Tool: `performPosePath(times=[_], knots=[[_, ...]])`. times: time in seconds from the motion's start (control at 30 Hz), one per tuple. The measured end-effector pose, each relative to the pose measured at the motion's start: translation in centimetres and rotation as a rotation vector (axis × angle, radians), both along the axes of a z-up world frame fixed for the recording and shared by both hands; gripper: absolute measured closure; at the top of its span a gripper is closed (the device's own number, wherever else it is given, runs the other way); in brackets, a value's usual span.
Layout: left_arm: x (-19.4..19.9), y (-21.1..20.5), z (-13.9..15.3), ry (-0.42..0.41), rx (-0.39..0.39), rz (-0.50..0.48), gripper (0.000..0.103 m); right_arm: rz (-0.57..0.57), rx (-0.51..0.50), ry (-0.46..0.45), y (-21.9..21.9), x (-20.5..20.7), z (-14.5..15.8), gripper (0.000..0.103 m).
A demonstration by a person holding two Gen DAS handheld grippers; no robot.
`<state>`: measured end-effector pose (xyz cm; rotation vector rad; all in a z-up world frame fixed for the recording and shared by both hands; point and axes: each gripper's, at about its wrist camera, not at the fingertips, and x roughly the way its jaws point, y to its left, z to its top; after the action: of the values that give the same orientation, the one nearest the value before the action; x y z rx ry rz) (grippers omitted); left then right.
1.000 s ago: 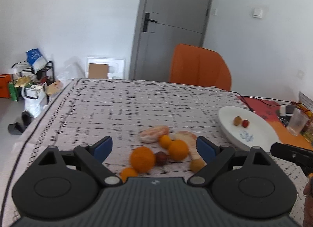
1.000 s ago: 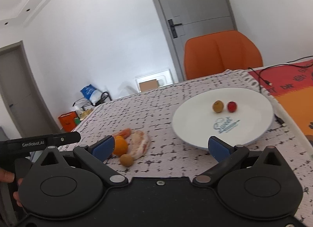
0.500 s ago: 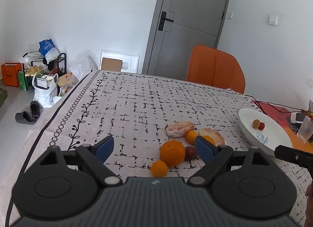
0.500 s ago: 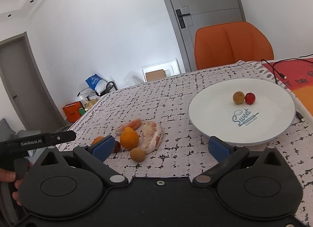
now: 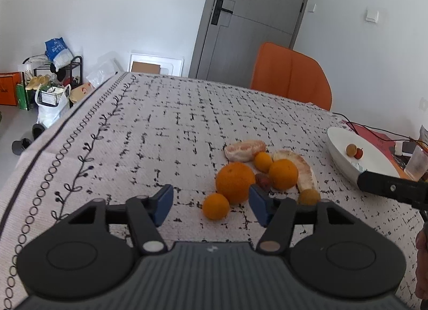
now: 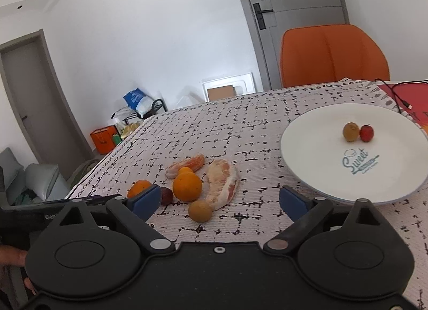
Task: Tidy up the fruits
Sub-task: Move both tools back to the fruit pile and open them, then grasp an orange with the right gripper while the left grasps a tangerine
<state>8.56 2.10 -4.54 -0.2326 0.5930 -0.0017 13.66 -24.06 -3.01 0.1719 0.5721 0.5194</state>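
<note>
- White round ceramic plate (image 6: 321, 165) with teal "Sweet" lettering sits on the tabletop (image 5: 160, 133), which is covered by a beige cloth with a black grid print; this plate is the landmark for all positions below.
- On the plate, toward its far side: one small brownish-yellow round fruit (image 6: 351, 131) and one small red round fruit (image 6: 366, 132), touching each other.
- Fruit cluster lies on the cloth well to the left of the plate, apart from it: large orange (image 5: 235, 183), medium orange (image 5: 283, 174), two small oranges (image 5: 216, 206) (image 5: 263, 161), dark red-brown small fruit (image 5: 263, 181), two peeled pinkish pomelo segments (image 5: 244, 150) (image 6: 222, 187), small tan round fruit (image 6: 200, 211).
- Tan round fruit is the cluster piece nearest the cameras on the plate side; curved pomelo segment is closest to the plate.
- Left tongs (image 5: 210, 204): blue-padded jaws spread, holding nothing, aimed at the cluster with the nearest small orange between the tips in view.
- Right tongs (image 6: 219, 203): jaws spread wide, holding nothing, facing the gap between the cluster and the plate's near rim.
- Orange upholstered chair (image 6: 333, 54) stands behind the far side of the plate, past the tabletop edge.
</note>
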Motion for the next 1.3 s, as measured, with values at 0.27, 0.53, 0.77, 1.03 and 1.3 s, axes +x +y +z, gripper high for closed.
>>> performPosePath(times=[0.27, 0.53, 0.77, 1.03, 1.3], knots=[[0.8, 0.1, -1.0, 0.024, -0.017, -0.014, 0.081, 0.028, -0.014, 0.007, 1.6, 0.6, -0.2, 0.015], [0.1, 1.0, -0.4, -0.005, -0.012, 0.005, 0.081, 0.067, -0.026, 0.020, 3.5, 1.8, -0.8, 0.029], [0.3, 2.6, -0.1, -0.010, -0.010, 0.045, 0.081, 0.077, -0.032, 0.038, 4.8, 2.6, -1.4, 0.039], [0.5, 3.4, 0.2, -0.009, 0.002, 0.064, 0.081, 0.080, -0.033, 0.038, 6.1, 3.7, -2.0, 0.048], [0.5, 3.2, 0.4, -0.011, 0.010, 0.061, 0.081, 0.108, -0.064, 0.061, 7.3, 4.2, -2.7, 0.068]])
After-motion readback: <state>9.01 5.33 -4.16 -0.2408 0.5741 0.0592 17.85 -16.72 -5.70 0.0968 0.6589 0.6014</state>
